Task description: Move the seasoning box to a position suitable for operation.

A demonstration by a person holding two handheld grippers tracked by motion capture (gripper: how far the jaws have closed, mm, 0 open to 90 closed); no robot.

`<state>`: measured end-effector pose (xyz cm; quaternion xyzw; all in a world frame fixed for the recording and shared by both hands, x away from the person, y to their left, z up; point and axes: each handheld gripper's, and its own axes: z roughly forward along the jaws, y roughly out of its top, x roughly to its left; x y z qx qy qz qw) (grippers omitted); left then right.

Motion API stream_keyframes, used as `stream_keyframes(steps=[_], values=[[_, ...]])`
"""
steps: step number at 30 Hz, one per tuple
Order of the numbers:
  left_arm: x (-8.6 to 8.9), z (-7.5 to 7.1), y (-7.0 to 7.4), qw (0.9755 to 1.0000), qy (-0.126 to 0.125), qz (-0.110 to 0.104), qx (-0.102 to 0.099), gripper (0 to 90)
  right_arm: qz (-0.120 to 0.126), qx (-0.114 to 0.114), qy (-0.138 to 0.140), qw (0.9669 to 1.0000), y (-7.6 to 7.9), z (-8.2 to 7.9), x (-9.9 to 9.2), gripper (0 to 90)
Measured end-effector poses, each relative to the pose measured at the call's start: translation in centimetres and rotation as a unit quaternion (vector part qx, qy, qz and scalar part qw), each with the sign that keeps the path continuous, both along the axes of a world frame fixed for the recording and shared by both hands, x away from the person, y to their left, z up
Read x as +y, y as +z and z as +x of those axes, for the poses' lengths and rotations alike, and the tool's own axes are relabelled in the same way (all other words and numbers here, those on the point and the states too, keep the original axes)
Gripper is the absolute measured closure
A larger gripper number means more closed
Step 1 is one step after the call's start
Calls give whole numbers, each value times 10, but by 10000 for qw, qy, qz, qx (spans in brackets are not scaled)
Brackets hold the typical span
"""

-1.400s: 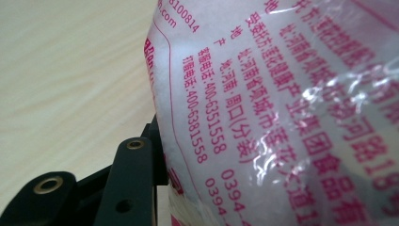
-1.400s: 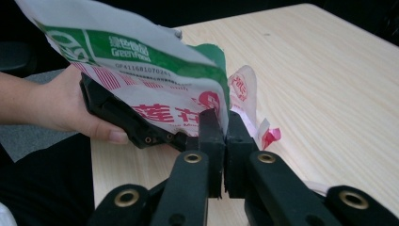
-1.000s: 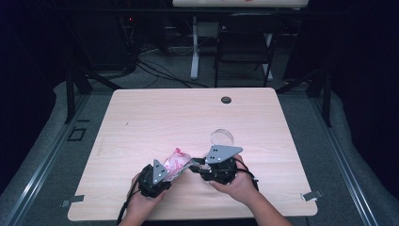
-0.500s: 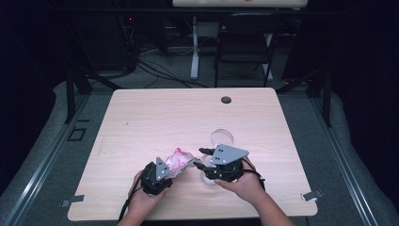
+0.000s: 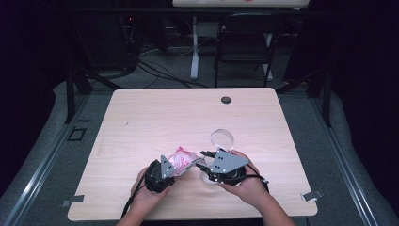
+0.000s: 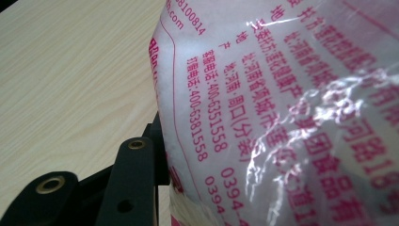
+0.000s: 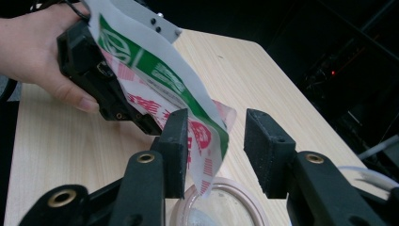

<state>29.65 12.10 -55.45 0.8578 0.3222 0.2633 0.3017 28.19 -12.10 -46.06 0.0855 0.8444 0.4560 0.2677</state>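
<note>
**Two grippers are working on a plastic packet over a clear bowl**

A person is sitting at the near edge of a light wooden table (image 5: 155, 117) and holding a gripper in each hand. The left gripper (image 5: 162, 170) is holding a plastic packet (image 5: 182, 157) with pink writing on it. In the left gripper view, the packet (image 6: 282, 108) is sitting right against the black jaw and looks pinched there, so the jaws are clamping on the packet. White stuff is showing through its clear skin.

The packet is up off the table, near the near edge and about in the middle from left to right. It is tilting down toward the right. In the right gripper view, the packet (image 7: 188, 117) is showing green and red print, and its low corner is hanging between the two black jaws of the right gripper (image 7: 214, 150). Those jaws are standing apart. The left one is touching or almost touching the packet, and the right one is well away from it. They have just been closing a bit.

Right under the packet's corner a clear round bowl (image 7: 221, 207) is sitting on the table. In the high view, the right gripper (image 5: 221, 165) is just to the right of the packet. A clear round lid (image 5: 222, 139) is lying just beyond it, farther from the person.
</note>
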Motion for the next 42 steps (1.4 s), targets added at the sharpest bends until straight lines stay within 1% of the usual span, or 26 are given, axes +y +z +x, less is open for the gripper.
stream_keyframes(steps=[4,5,7,9,10,13,16,20,22,24,27,28,30,31,32,35,37,38,39,41,42], values=[[0,-1,2,10000,-18,43,-85,597,-76,-110,131,9998,1,-4,3,632],[0,-1,2,10000,-6,23,-66,598,-78,-110,165,9998,1,-4,4,638],[1,-1,3,9999,17,41,-95,597,-108,-126,228,9996,1,-6,6,641],[2,-2,3,9999,20,97,-113,598,-163,-180,252,9994,1,-7,9,640],[3,-2,3,9999,25,93,-119,598,-194,-187,268,9993,2,-8,9,639],[3,-3,3,9996,50,186,-202,598,-225,-235,317,9990,1,-8,11,630],[3,-4,4,9993,38,267,-240,598,-236,-229,362,9988,1,-8,12,627],[3,-5,4,9991,52,295,-286,598,-272,-272,390,9985,1,-8,14,624],[3,-5,5,9990,44,329,-294,598,-261,-257,399,9985,1,-9,13,619],[2,-4,5,9988,20,374,-319,599,-247,-261,402,9985,1,-9,13,619],[-1,1,8,9983,5,404,-418,598,-206,-206,416,9987,2,-9,12,617],[-3,3,9,9979,2,430,-483,598,-203,-213,410,9987,2,-9,12,617],[-5,5,14,9966,-43,583,-578,598,-205,-249,377,9988,3,-9,11,618],[-6,6,16,9962,-71,624,-603,599,-201,-266,371,9988,3,-9,10,618],[-8,9,19,9949,-115,706,-710,598,-196,-274,363,9988,4,-9,10,618],[-11,13,24,9926,-186,876,-820,599,-171,-288,343,9989,5,-9,8,616],[-13,15,26,9915,-197,939,-880,599,-195,-321,314,9988,5,-8,8,614],[-13,16,27,9903,-224,1004,-933,599,-198,-330,299,9988,5,-8,8,615],[-14,17,27,9901,-206,1016,-943,599,-204,-344,281,9988,4,-8,8,616],[-16,18,28,9883,-241,1130,-992,599,-209,-347,295,9987,3,-8,8,617],[-17,18,28,9878,-244,1163,-1003,599,-235,-358,286,9987,2,-8,8,618]])
